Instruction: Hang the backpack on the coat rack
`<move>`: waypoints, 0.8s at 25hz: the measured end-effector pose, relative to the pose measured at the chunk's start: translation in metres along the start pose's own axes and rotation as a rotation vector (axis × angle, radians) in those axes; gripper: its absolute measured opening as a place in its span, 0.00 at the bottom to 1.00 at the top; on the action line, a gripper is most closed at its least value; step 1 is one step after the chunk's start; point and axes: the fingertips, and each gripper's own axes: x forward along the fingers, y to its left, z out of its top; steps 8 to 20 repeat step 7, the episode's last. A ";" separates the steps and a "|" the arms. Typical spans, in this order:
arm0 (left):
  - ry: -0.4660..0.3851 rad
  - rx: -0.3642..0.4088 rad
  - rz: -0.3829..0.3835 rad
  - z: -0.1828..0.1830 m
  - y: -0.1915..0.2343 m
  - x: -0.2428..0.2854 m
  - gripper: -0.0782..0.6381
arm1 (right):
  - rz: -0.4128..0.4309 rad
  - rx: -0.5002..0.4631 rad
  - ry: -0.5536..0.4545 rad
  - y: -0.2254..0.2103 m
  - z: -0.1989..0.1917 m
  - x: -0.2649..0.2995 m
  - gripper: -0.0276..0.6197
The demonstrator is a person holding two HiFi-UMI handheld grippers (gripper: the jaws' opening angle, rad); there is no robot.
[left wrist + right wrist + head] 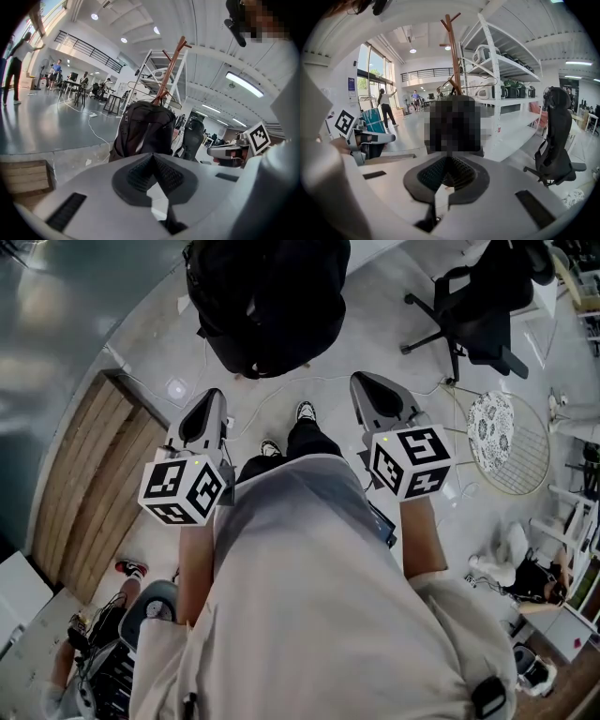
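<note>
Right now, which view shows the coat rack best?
Right gripper view: the coat rack stands upright, with its pole and pegs clear. Left gripper view shows the pole slanted and smaller. Head view shows only the backpack, no rack.

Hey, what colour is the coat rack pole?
Reddish-brown, like stained wood. The coat rack shows best in the right gripper view.

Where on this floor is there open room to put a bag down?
Bare floor lies left of the backpack, beyond the wooden platform, and between backpack and office chair. Crowded: the right side, around the round wire rack and patterned cushion.
</note>
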 end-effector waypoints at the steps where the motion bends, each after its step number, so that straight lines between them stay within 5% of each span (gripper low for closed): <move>1: 0.005 -0.004 0.001 -0.002 0.000 0.000 0.11 | 0.000 -0.001 0.004 0.001 -0.001 0.000 0.06; 20: 0.027 -0.035 -0.005 -0.012 0.001 0.002 0.11 | -0.006 -0.017 0.033 0.003 -0.008 0.006 0.05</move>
